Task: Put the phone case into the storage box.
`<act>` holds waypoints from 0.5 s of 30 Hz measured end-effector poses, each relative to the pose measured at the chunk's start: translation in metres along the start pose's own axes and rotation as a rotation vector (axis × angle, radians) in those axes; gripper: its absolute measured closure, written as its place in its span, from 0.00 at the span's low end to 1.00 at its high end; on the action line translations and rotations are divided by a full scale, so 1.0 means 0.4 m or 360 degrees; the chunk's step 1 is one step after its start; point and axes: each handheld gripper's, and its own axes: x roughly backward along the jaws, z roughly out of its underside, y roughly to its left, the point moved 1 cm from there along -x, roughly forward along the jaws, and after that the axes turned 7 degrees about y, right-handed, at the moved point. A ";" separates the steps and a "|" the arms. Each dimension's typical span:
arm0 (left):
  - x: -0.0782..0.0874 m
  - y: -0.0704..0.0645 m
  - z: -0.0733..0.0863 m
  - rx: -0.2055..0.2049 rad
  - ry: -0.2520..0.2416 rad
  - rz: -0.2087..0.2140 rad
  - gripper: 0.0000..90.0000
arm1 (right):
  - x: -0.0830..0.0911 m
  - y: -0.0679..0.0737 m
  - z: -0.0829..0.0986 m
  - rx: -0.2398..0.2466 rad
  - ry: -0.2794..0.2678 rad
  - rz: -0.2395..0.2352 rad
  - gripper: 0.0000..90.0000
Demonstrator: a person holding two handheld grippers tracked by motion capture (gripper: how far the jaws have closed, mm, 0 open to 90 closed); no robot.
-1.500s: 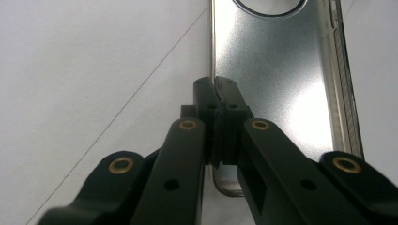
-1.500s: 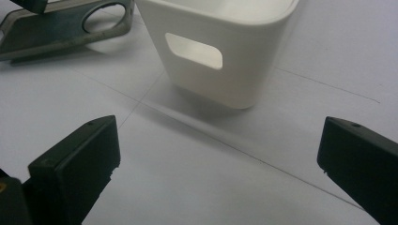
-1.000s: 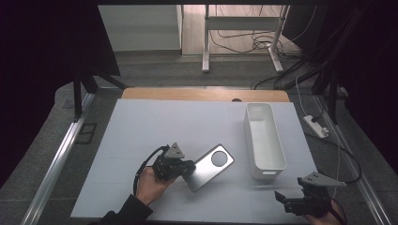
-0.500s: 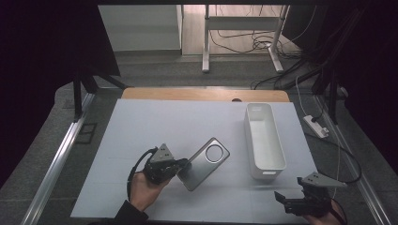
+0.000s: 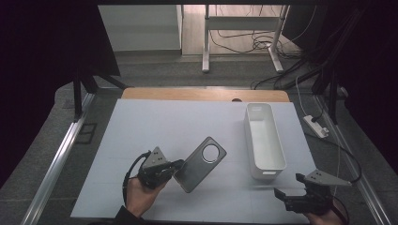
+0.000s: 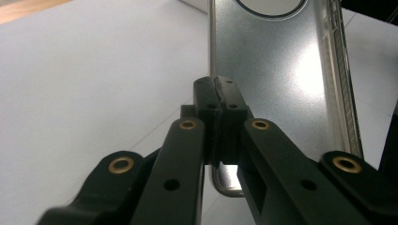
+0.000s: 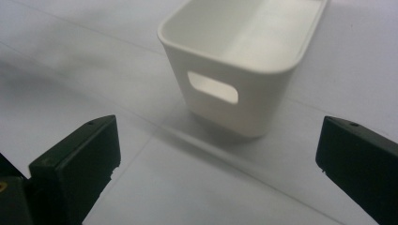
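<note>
A grey translucent phone case with a round camera hole lies slantwise near the middle front of the white table. My left gripper is shut on the case's near edge. In the left gripper view the jaws pinch the rim of the case close to a corner. A white oblong bin stands at the right, empty. My right gripper hovers open at the front right corner. In the right gripper view the bin's handle end faces the wide-apart jaws of that gripper.
The table's front edge runs just under both hands. A wooden strip borders the far edge. Beyond the table are metal frame rails, cables and a power strip on the floor at the right.
My left gripper has drawn a little to the left with the phone case in it, and the case has turned slightly. The right gripper has stayed put.
</note>
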 end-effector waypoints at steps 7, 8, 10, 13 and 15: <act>0.000 0.006 -0.004 0.0011 -0.0023 0.0009 0.99 | 0.006 0.004 -0.050 0.0002 -0.0056 -0.0126 0.00; 0.000 0.006 -0.004 0.0013 -0.0027 0.0013 0.99 | 0.006 0.004 -0.056 -0.0002 -0.0060 -0.0144 0.00; -0.001 0.007 -0.005 0.0011 -0.0029 0.0011 0.99 | 0.006 0.003 -0.065 -0.0010 -0.0067 -0.0172 0.00; -0.004 0.008 -0.007 0.0014 -0.0034 0.0019 0.99 | 0.003 -0.006 -0.098 -0.0068 -0.0112 -0.0226 0.00; -0.007 0.009 -0.008 0.0011 -0.0035 0.0026 0.99 | -0.002 -0.010 -0.107 -0.0077 -0.0096 -0.0224 0.00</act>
